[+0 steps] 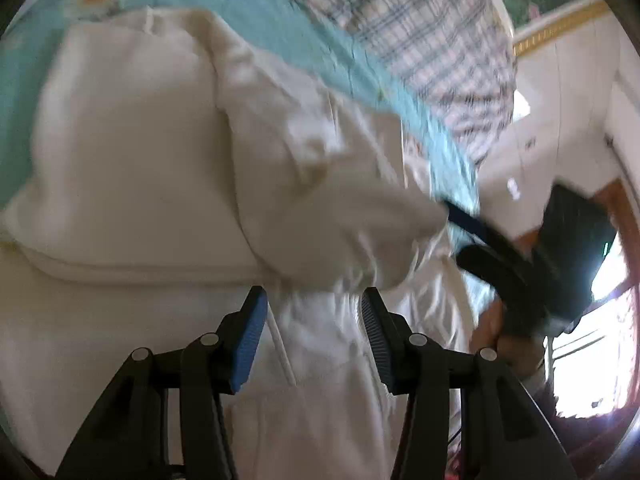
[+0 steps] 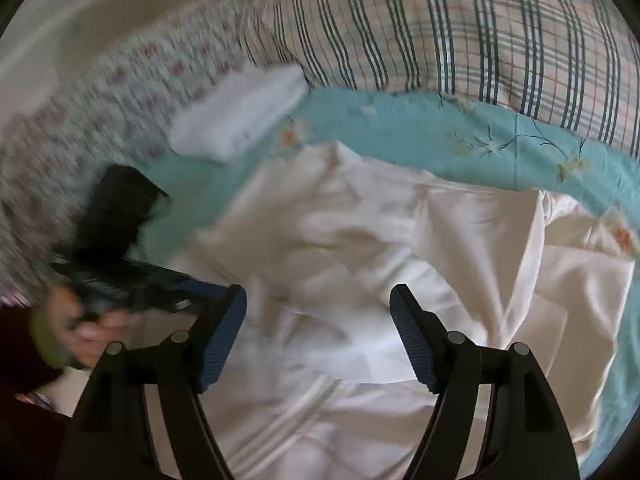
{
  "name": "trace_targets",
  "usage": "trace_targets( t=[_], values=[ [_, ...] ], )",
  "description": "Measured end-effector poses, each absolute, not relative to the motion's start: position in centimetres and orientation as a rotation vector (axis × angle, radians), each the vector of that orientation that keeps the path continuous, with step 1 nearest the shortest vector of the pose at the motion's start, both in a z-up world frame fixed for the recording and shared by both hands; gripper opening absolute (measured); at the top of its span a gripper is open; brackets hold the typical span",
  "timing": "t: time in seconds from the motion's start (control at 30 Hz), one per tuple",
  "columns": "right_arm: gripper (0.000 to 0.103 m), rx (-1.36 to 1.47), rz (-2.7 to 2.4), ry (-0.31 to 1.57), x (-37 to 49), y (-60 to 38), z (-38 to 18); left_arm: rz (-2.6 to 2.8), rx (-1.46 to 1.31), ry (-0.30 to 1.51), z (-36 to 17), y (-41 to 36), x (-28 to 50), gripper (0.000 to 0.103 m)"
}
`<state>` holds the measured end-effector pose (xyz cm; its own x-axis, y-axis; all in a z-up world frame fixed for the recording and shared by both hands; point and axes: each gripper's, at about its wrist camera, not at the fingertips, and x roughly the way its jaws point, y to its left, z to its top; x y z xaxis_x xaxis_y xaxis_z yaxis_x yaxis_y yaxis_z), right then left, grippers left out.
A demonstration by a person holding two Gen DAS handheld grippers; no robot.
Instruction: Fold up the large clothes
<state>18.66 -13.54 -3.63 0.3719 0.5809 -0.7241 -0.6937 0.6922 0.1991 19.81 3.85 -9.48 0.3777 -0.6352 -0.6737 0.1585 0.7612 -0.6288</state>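
Observation:
A large white garment [image 1: 160, 152] lies crumpled in thick folds on a teal flowered sheet [image 1: 256, 12]. My left gripper [image 1: 313, 296] hovers open just over a seam of the garment, its blue pads apart with only loose cloth showing between them. My right gripper [image 2: 319, 294] is open too, above the rumpled middle of the garment [image 2: 400, 232], gripping nothing. Each wrist view catches the other gripper as a dark blur at the garment's edge, with the hand [image 2: 92, 332] that holds it.
A plaid quilt [image 2: 460, 28] is bunched along the far side of the bed. A small folded white cloth [image 2: 240, 116] rests on the sheet beside a floral-print fabric [image 2: 100, 112]. A white wall with a gold trim [image 1: 560, 24] and a bright window [image 1: 600, 340] lie past the bed.

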Motion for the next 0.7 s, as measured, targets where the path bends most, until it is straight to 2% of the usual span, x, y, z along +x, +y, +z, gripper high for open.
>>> trace_targets(
  t=[0.03,0.07,0.13,0.27,0.4,0.53,0.63,0.7],
  values=[
    [0.044,-0.160,0.813,0.885,19.2,-13.4,-4.2,-0.552,-0.491,1.087,-9.8,3.2,19.9,0.049],
    [0.004,-0.150,0.813,0.914,19.8,-13.5,-4.5,-0.562,-0.482,1.095,-10.0,2.7,20.2,0.049],
    [0.005,-0.091,0.807,0.930,20.7,-14.3,-4.3,-0.578,-0.465,1.111,-10.1,1.5,21.0,0.049],
    [0.005,0.069,0.843,0.829,20.8,-17.1,-0.5,-0.592,-0.403,1.091,-9.1,-1.7,24.3,0.049],
    [0.005,0.084,0.861,0.764,19.6,-18.5,2.0,-0.492,-0.373,0.976,-6.4,-3.0,28.5,0.049],
    [0.007,0.071,0.872,0.798,18.7,-18.6,0.6,-0.378,-0.348,0.875,-4.7,-1.9,29.6,0.050],
    [0.010,0.064,0.883,0.859,18.3,-17.8,-1.6,-0.313,-0.351,0.899,-6.4,0.3,27.9,0.050],
    [0.017,0.080,0.910,0.900,18.0,-17.1,-3.4,-0.283,-0.386,0.944,-8.1,2.0,26.5,0.050]
  ],
)
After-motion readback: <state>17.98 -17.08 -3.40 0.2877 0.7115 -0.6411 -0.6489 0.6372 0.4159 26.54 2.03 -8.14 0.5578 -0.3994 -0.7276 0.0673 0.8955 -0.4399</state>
